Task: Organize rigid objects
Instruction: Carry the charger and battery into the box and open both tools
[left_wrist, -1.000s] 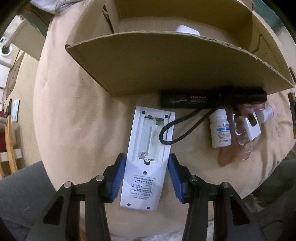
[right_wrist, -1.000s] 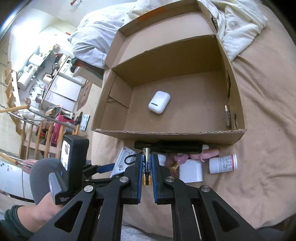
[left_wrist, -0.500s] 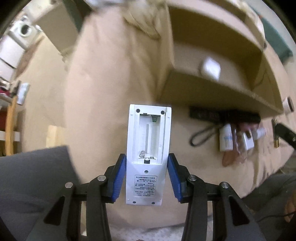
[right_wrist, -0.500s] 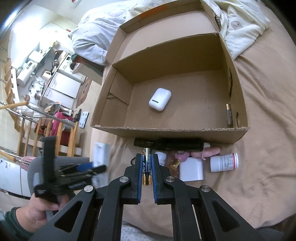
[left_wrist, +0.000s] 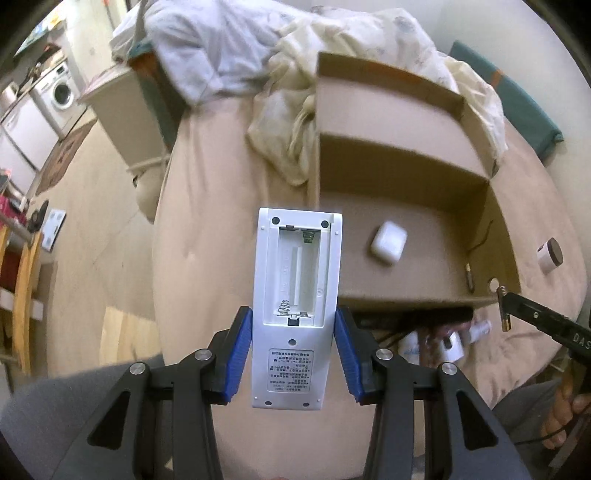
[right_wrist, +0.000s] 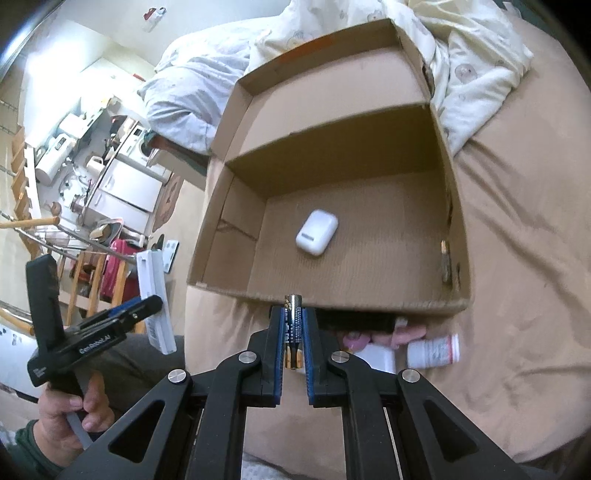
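Note:
My left gripper (left_wrist: 293, 332) is shut on a white remote control (left_wrist: 297, 302), back side up, with its battery bay open and empty; I hold it in the air left of the cardboard box (left_wrist: 406, 299). It also shows in the right wrist view (right_wrist: 155, 299). My right gripper (right_wrist: 293, 325) is shut on an AA battery (right_wrist: 293, 332), held upright just before the box's near wall (right_wrist: 332, 299). The battery also shows at the right of the left wrist view (left_wrist: 504, 314). A white earbud case (right_wrist: 317, 232) lies in the box.
A small battery (right_wrist: 446, 262) lies against the box's right wall. In front of the box lie a black flashlight (right_wrist: 354, 321), a white pill bottle (right_wrist: 434, 350), a white block (right_wrist: 376, 360) and a pink item (right_wrist: 399, 334). Bedding (right_wrist: 472, 55) is piled behind.
My left gripper has lifted the remote off the bed and tilted up and left, so the box interior now shows. My right gripper has moved closer to the box with the battery.

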